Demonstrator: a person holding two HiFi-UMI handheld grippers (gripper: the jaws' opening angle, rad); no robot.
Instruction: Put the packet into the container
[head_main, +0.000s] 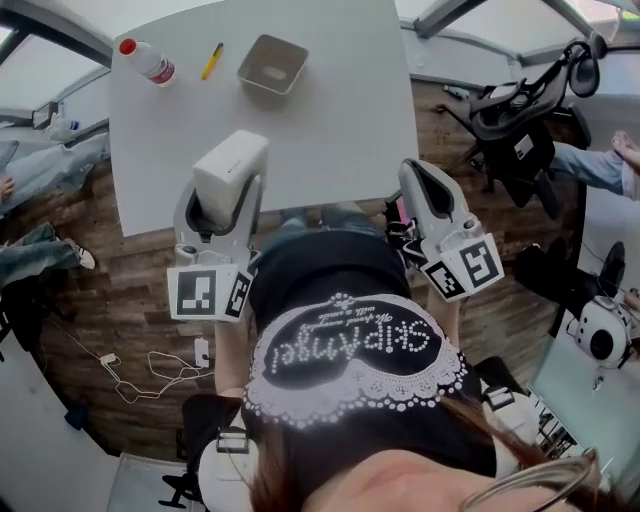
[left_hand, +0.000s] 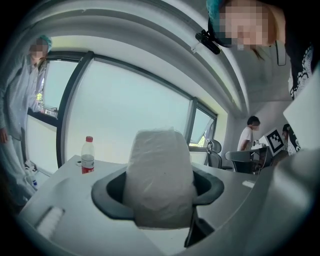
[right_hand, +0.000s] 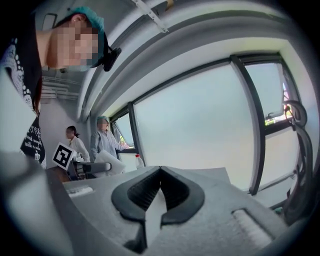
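A white packet (head_main: 232, 170) stands upright between the jaws of my left gripper (head_main: 222, 200), held above the near edge of the grey table (head_main: 340, 120). In the left gripper view the packet (left_hand: 160, 175) fills the gap of the left gripper (left_hand: 159, 192). The grey square container (head_main: 272, 65) sits empty at the table's far side, well beyond the packet. My right gripper (head_main: 418, 178) hangs at the table's near right edge, shut with nothing in it. Seen in its own view, the right gripper (right_hand: 160, 174) has its jaws meeting at the tips.
A plastic bottle with a red cap (head_main: 148, 62) and a yellow pen (head_main: 211, 61) lie left of the container. An office chair (head_main: 525, 110) stands right of the table. Cables (head_main: 150, 370) lie on the wooden floor. People stand around the room's edges.
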